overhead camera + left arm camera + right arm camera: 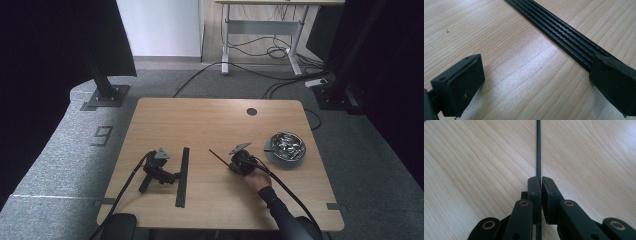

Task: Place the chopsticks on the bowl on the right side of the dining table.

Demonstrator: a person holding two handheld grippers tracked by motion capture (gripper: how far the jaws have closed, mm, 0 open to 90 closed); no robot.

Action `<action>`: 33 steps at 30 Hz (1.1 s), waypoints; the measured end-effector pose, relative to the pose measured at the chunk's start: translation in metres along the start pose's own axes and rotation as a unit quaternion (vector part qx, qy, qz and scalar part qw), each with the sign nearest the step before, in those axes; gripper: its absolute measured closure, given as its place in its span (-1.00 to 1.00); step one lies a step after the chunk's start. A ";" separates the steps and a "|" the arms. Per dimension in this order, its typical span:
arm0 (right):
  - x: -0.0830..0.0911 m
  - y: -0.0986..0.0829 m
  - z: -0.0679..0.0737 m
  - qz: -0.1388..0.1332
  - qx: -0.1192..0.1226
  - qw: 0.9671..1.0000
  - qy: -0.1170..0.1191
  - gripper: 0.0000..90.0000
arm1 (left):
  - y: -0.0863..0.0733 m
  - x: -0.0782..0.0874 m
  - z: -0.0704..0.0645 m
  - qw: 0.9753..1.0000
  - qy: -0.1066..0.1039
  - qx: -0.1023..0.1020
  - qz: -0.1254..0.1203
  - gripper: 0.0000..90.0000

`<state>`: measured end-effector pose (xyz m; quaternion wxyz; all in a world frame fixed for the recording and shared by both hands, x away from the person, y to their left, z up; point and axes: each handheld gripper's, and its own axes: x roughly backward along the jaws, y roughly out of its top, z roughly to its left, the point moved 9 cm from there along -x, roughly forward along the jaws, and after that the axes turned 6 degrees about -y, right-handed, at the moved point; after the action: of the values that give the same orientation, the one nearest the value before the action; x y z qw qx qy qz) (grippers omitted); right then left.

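Right of the worktop's [210, 120] middle, we hold our right hand-held gripper [541, 181] clamped on a thin black rod [538, 147] by its very end, so it may pivot or slip free.

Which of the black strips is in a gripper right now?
The thin single strip, clamped in the right gripper mid-table. The other strips lie bundled flat beside the open left gripper.
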<state>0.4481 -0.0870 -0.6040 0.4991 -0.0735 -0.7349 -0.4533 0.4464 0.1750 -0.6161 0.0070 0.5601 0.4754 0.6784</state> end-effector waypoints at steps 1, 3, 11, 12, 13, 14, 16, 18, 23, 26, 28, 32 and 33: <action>0.001 -0.002 -0.002 0.000 -0.001 1.000 -0.001 0.90 | 0.000 0.000 0.000 1.000 0.000 0.000 0.000 -1.00; 0.005 -0.007 -0.005 0.001 -0.006 1.000 -0.005 0.90 | 0.000 0.000 0.000 1.000 0.000 0.000 0.000 -1.00; 0.020 -0.030 -0.018 0.006 -0.024 1.000 -0.017 0.90 | 0.000 0.000 0.000 1.000 0.000 0.000 0.000 -1.00; 0.021 -0.033 -0.020 0.005 -0.027 0.999 -0.018 0.90 | 0.000 0.000 0.000 1.000 0.000 0.000 0.000 -1.00; 0.021 -0.033 -0.020 0.005 -0.027 0.999 -0.018 0.90 | 0.000 0.000 0.000 1.000 0.000 0.000 0.000 -1.00; 0.025 -0.038 -0.023 0.003 -0.034 0.999 -0.021 0.90 | 0.000 0.000 0.000 1.000 0.000 0.000 0.000 -1.00; 0.028 -0.044 -0.027 0.001 -0.040 0.999 -0.022 0.90 | 0.000 0.000 0.000 1.000 0.000 0.000 0.000 -1.00; 0.032 -0.049 -0.030 0.001 -0.044 0.999 -0.025 0.90 | 0.000 0.000 0.000 1.000 0.000 0.000 0.000 -1.00; 0.039 -0.061 -0.036 0.004 -0.051 0.998 -0.032 0.90 | 0.000 0.000 0.000 1.000 0.000 0.000 0.000 -1.00; 0.048 -0.073 -0.042 0.008 -0.056 0.998 -0.040 0.90 | 0.000 0.000 0.000 1.000 0.000 0.000 0.000 -1.00; 0.050 -0.076 -0.044 0.010 -0.056 0.997 -0.043 0.90 | 0.000 0.000 0.000 1.000 0.000 0.000 0.000 -1.00; 0.059 -0.091 -0.052 0.014 -0.067 0.996 -0.049 0.90 | 0.000 0.000 0.000 1.000 0.000 0.000 0.000 -1.00; 0.061 -0.092 -0.053 0.015 -0.070 0.996 -0.048 0.90 | 0.000 0.000 0.000 1.000 0.000 0.000 0.000 -1.00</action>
<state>0.4017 -0.2001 -0.6055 0.4635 -0.1412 -0.7232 -0.4921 0.4464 0.1751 -0.6161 0.0071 0.5602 0.4751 0.6786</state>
